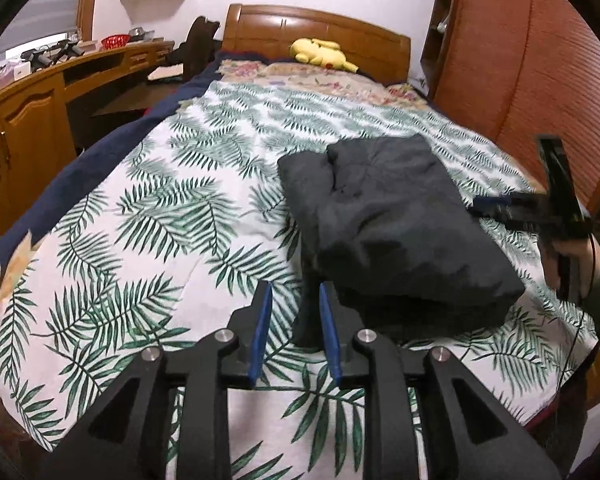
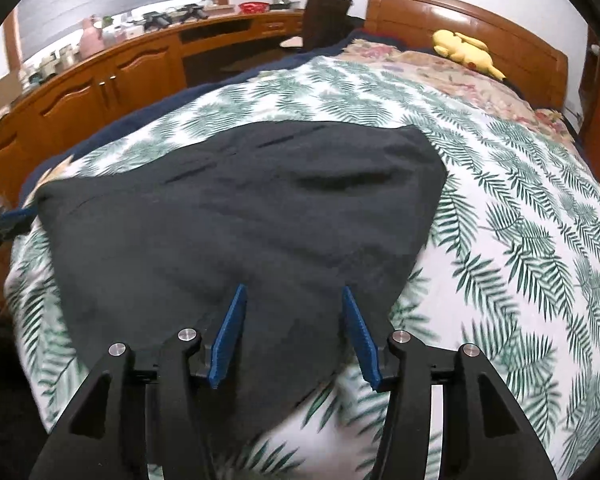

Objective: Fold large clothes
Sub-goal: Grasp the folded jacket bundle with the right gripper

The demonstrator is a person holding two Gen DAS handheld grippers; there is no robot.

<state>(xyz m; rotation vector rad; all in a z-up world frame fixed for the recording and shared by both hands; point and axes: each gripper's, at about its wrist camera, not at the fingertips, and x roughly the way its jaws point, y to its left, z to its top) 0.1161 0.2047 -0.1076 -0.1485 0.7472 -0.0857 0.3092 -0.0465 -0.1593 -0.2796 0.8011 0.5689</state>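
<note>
Garment (image 1: 392,224), dark charcoal, lies folded into a thick, roughly rectangular bundle on the palm-leaf bedspread (image 1: 172,208). In the left wrist view it sits at about two o'clock from the left gripper (image 1: 294,304), on the right half of the bed. A narrow dark flap hangs down at the bundle's near left corner.

Left gripper: blue pads (image 1: 262,332) stand apart with bedspread showing between them. Nothing is held. The right-hand pad sits just beside the garment's near left corner; contact cannot be confirmed.

Right gripper (image 2: 294,304): fingers spread wide and empty, over the near edge of the garment in the right wrist view. The dark cloth fills the gap between the pads and runs out toward twelve o'clock. Whether the pads touch the cloth cannot be told. In the left wrist view the right gripper appears blurred at three o'clock, at the garment's right side, held in the person's hand (image 1: 572,260).

Garment surface in the right wrist view: broad, mostly flat, with a shallow crease near one o'clock and faint seam lines toward eleven o'clock.

Surroundings: yellow plush toy (image 1: 320,54) lies at the head of the bed against the wooden headboard (image 1: 312,26), at twelve o'clock. Wooden desk (image 1: 40,96) with cabinet doors runs along the ten o'clock side. Slatted wooden wardrobe (image 1: 520,60) stands at two o'clock.
</note>
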